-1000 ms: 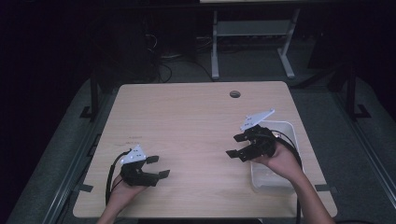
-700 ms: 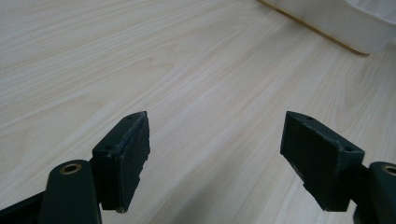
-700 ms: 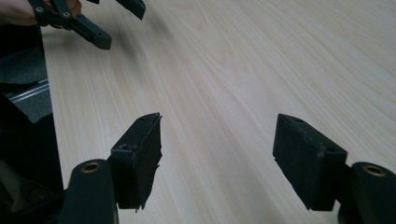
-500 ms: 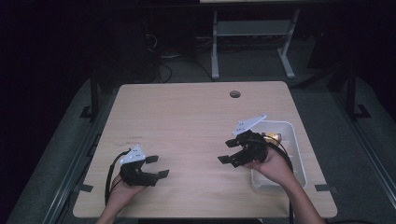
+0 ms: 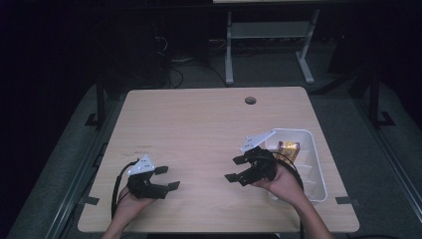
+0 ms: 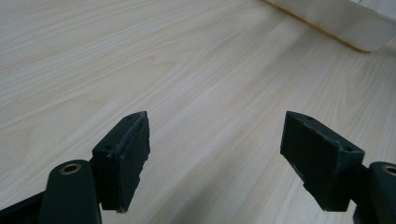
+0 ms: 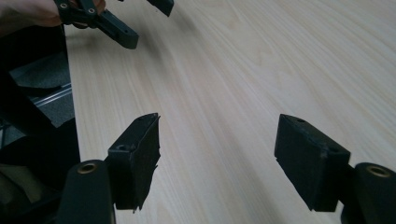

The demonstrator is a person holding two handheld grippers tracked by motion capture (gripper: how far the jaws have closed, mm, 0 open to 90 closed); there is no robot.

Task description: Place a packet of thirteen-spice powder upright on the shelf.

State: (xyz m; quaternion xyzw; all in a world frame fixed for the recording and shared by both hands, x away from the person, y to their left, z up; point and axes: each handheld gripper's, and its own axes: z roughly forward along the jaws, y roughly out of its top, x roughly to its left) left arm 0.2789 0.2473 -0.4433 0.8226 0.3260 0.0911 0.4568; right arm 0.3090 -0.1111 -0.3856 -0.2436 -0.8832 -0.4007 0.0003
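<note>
Both my claws hover released over the bare table, nothing between the pads.

My left gripper (image 5: pixel 167 178) rests low near the table's (image 5: pixel 199 124) front edge, wrist flat, jaws spread and pointing across toward my other hand. My right gripper (image 5: pixel 235 168) sits tilted just beside the white bin (image 5: pixel 318 169), jaws facing left and just now widening with nothing in them. The small yellow packet (image 5: pixel 288 148) lies in the bin's far end, behind my right claw and well apart from my left.

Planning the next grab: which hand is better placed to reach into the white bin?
Right. The right gripper sits beside the white bin, jaws open and empty; the left gripper is across the table.
</note>
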